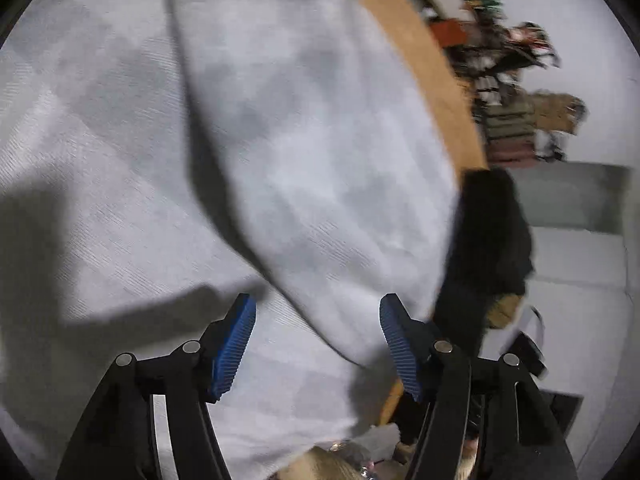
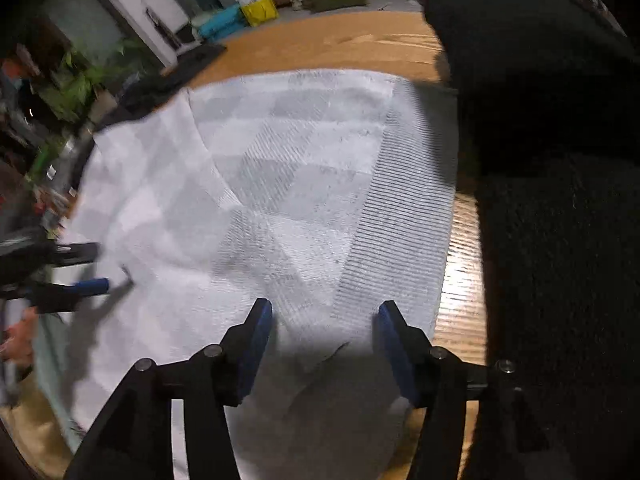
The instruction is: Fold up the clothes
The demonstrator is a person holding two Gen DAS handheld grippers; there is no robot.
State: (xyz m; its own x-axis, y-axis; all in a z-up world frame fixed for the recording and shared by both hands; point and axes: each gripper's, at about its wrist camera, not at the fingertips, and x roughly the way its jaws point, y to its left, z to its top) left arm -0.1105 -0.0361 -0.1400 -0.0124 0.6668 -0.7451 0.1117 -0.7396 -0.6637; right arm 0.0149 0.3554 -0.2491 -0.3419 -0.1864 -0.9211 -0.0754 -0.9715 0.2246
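Observation:
A pale grey knit garment point(image 2: 280, 184) with a faint check pattern and a ribbed hem lies spread on a wooden table point(image 2: 344, 48). In the left wrist view a folded layer of the same garment point(image 1: 312, 152) lies over a flat layer. My left gripper point(image 1: 318, 312) stands open just above the cloth, its blue pads clear of the fabric. My right gripper point(image 2: 324, 320) is open too, hovering over the garment near its ribbed hem with nothing pinched. The left gripper point(image 2: 90, 268) also shows at the left edge of the right wrist view.
A black fuzzy garment point(image 2: 552, 160) lies on the table to the right of the grey one, also seen as a dark mass point(image 1: 492, 240). Beyond the table edge point(image 1: 432, 72) are cluttered shelves, boxes and a yellow bag point(image 2: 260, 10). A hand point(image 2: 18, 336) shows low left.

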